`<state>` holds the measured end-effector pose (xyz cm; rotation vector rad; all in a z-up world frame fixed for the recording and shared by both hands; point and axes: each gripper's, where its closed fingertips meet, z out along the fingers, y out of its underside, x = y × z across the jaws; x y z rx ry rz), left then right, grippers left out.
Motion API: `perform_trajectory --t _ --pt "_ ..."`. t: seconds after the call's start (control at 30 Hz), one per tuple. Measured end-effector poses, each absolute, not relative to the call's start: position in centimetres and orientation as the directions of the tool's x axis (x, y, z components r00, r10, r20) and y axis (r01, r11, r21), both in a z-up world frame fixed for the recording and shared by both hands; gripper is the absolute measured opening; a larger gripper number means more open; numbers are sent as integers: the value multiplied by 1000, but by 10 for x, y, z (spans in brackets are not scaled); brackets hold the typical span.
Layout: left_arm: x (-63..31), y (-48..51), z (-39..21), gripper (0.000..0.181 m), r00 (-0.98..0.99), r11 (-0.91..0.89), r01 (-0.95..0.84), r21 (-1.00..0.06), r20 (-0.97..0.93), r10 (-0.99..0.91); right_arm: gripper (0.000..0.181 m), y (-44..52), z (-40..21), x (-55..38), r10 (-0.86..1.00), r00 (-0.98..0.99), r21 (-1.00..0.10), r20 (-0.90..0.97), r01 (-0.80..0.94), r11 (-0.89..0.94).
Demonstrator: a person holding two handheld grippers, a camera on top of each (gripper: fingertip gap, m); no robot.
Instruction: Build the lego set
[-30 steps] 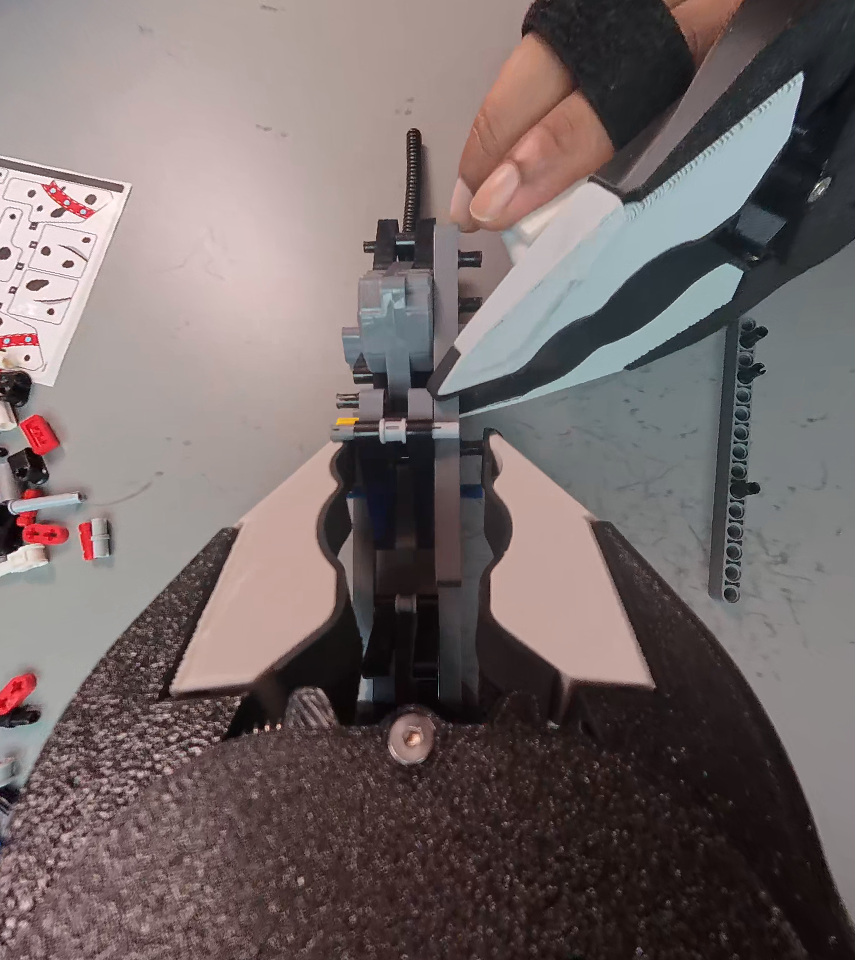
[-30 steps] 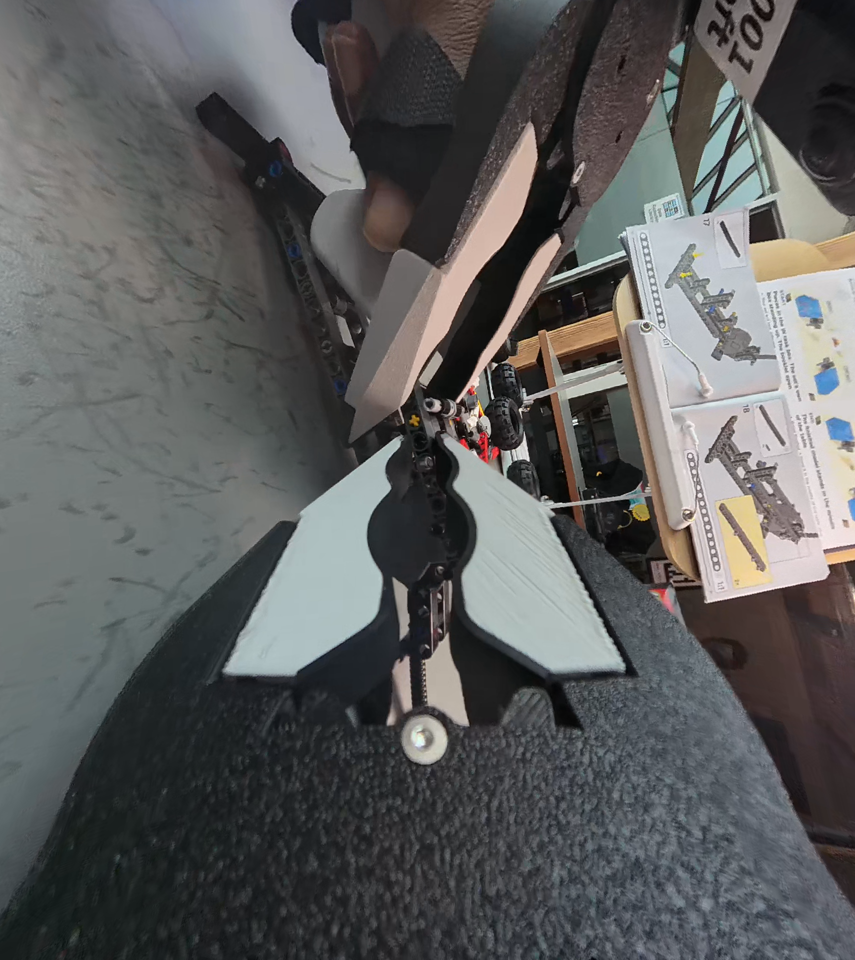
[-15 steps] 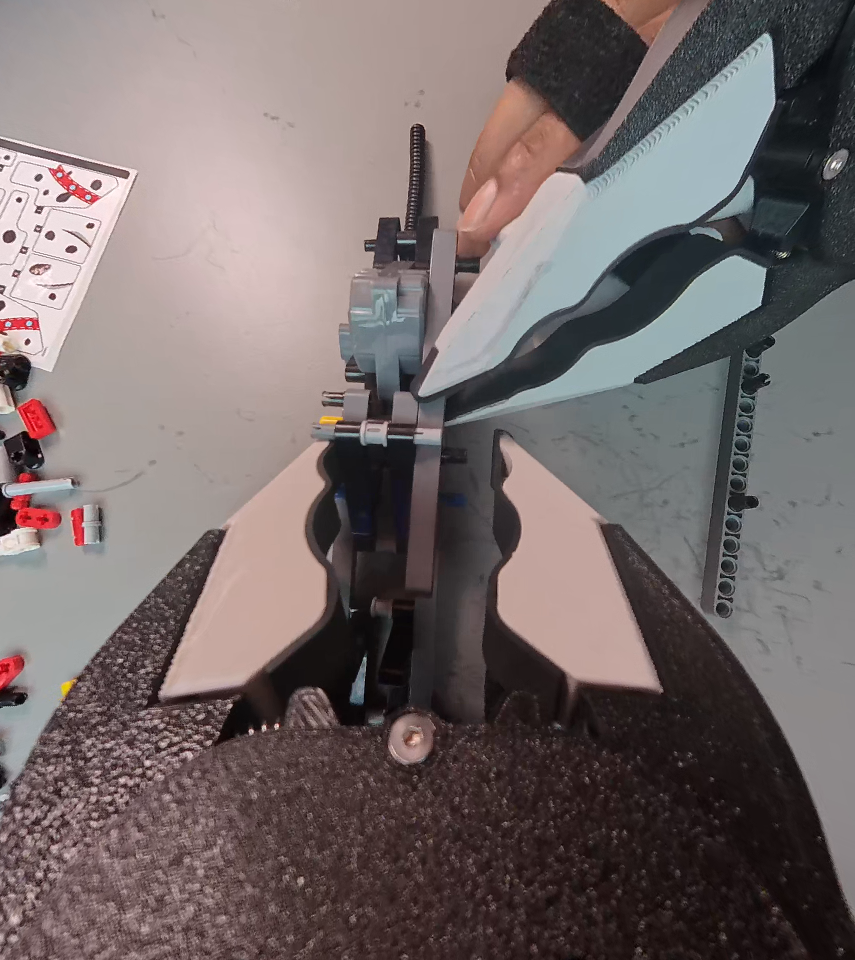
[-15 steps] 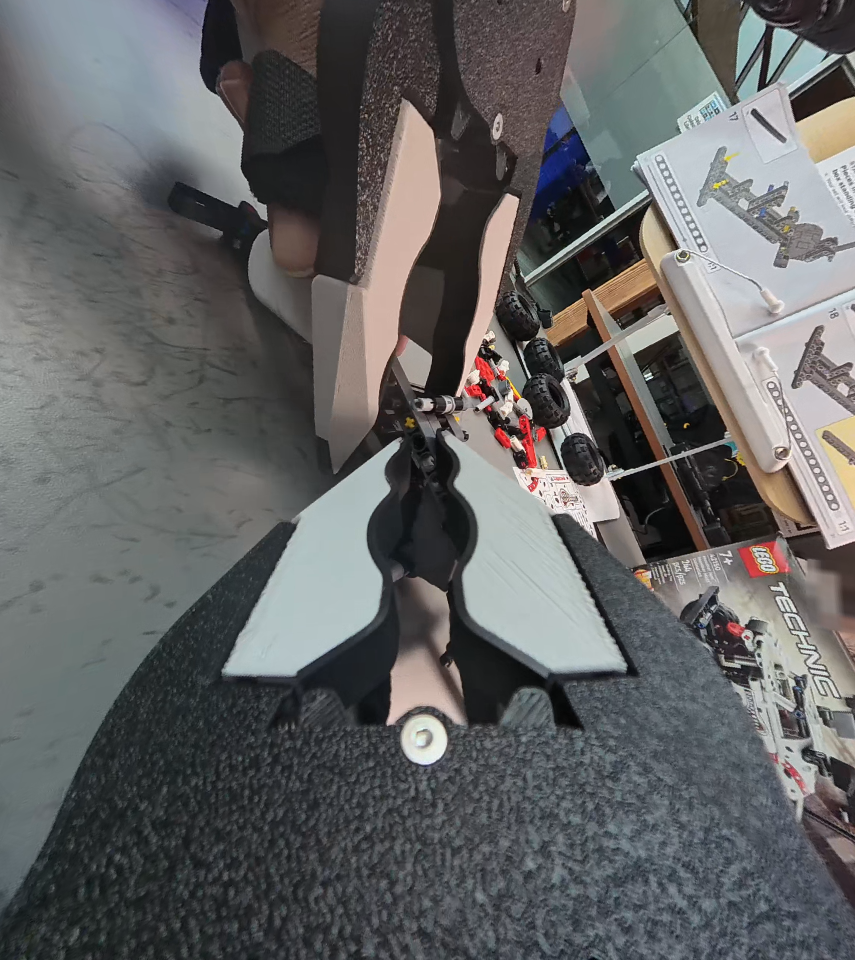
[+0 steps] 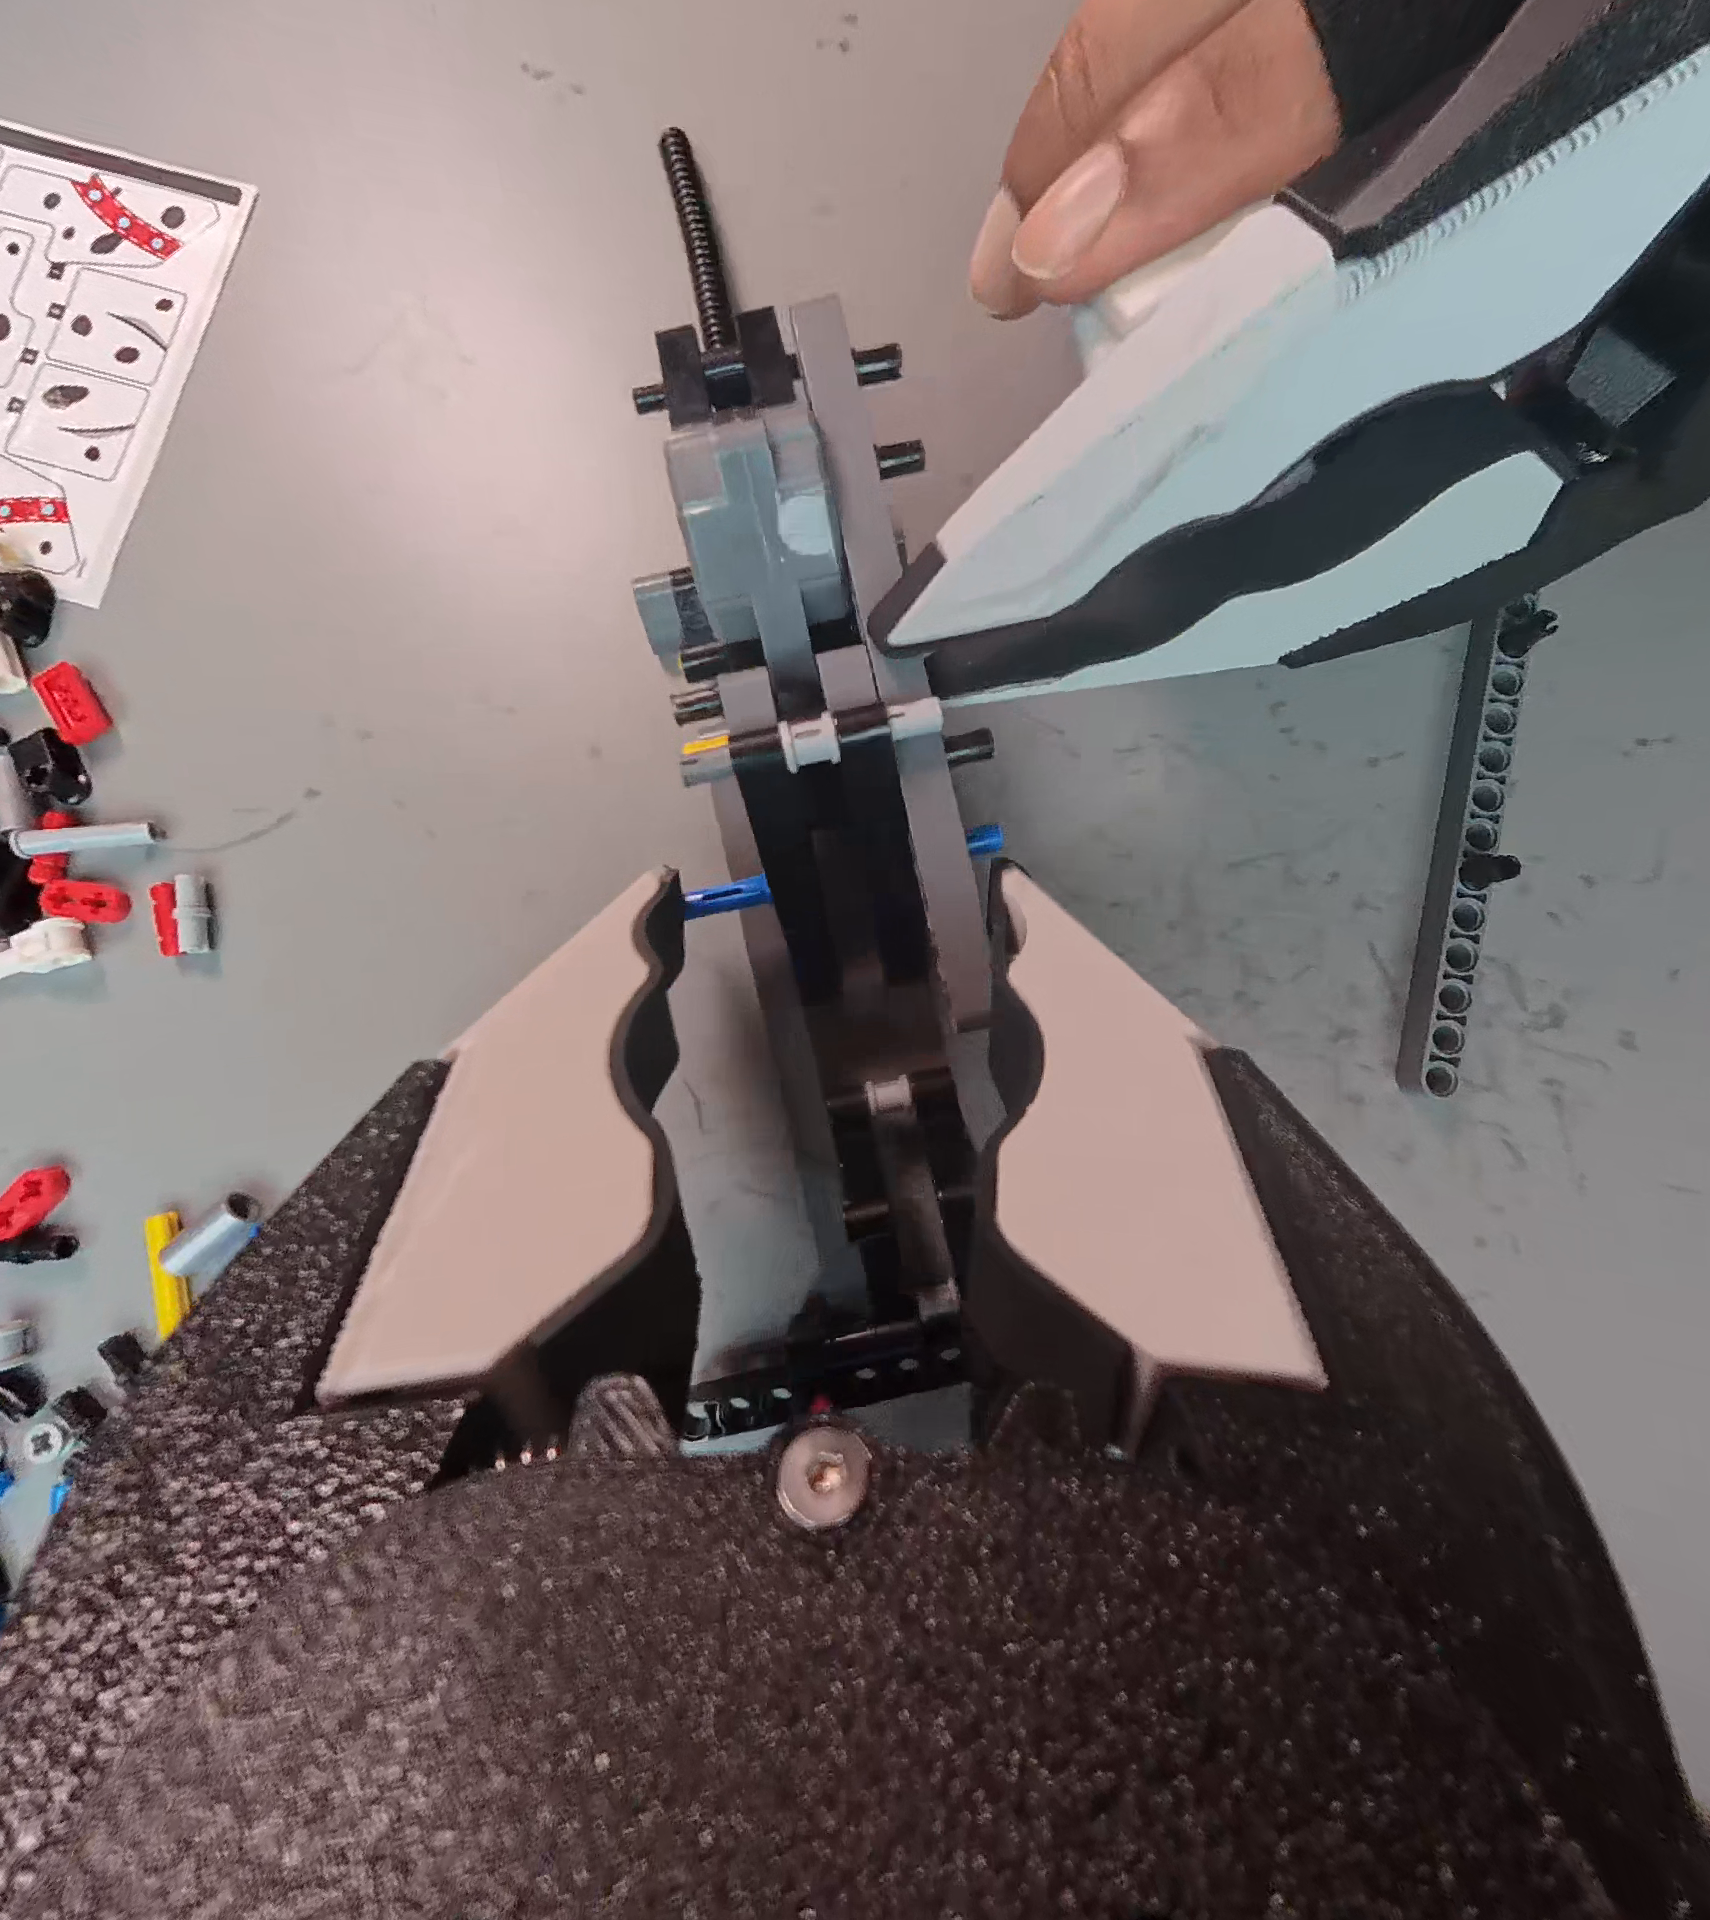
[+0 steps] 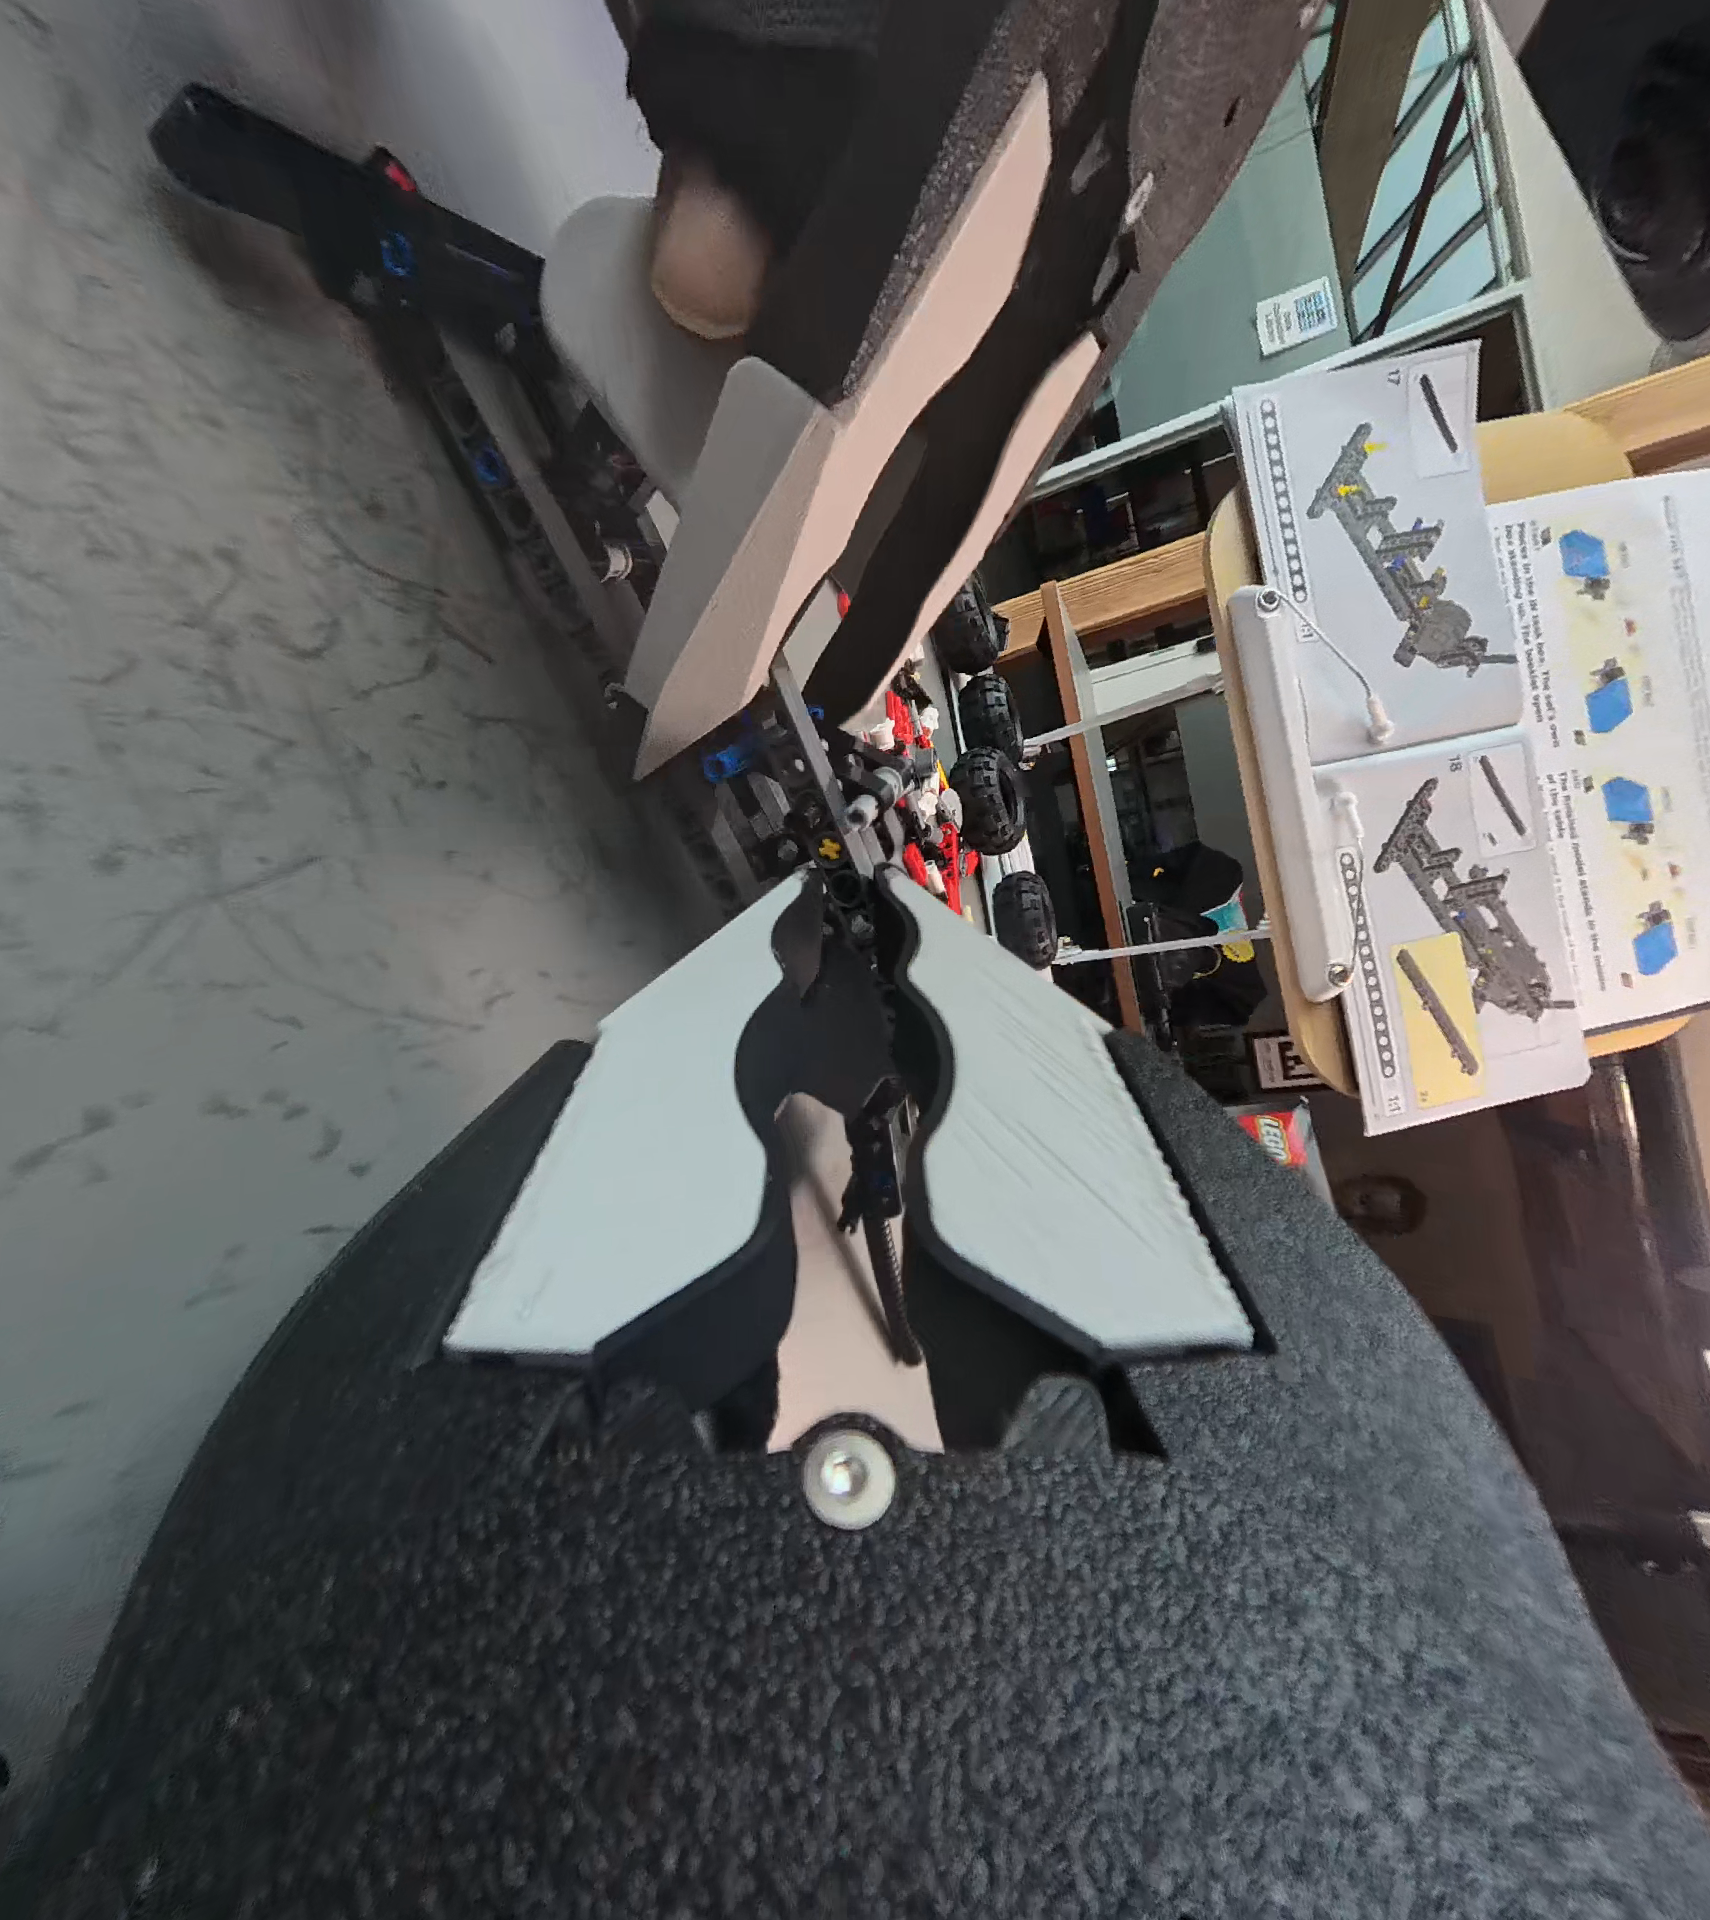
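Judging by the dark grey and black beam-and-pin lego chassis [image 5: 830, 748], the build is only partly done. Left gripper [image 5: 835, 904] stands wide open around its near end, one finger touching. Right gripper [image 6: 856, 894] is pinched almost closed on its side beam. Left of the chassis, small red, blue and black loose pieces [image 5: 9, 810] and a sticker sheet [image 5: 51, 343] wait unused; right of it, a long grey holed beam [image 5: 1469, 862]

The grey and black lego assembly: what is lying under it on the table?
Under the lego assembly only bare grey table shows; the left gripper covers its lower end.
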<state>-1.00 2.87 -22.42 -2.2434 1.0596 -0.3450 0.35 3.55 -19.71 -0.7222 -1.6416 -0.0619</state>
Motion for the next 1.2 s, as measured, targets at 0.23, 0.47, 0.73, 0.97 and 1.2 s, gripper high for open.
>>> perform_trajectory --t 0.23,0.47,0.73,0.97,1.2 --pt "-7 25 -225 61 652 -486 -595 -640 -32 -757 10 38 -197 5 464 -10 -401 886 488 775" --pt "-11 22 -224 61 620 -452 -607 -653 -34 -784 26 18 -193 7 553 -126 -478 824 370 797" --pt "-23 3 -224 61 459 -329 -682 -654 -32 -888 36 78 -185 75 891 -216 -759 400 466 454" --pt "-19 -8 -224 62 350 -258 -704 -661 -6 -937 33 85 -231 97 924 -343 -689 169 630 360" --pt "-17 -8 -206 69 364 -272 -622 -734 37 -931 7 82 -233 99 922 -349 -671 168 645 366"
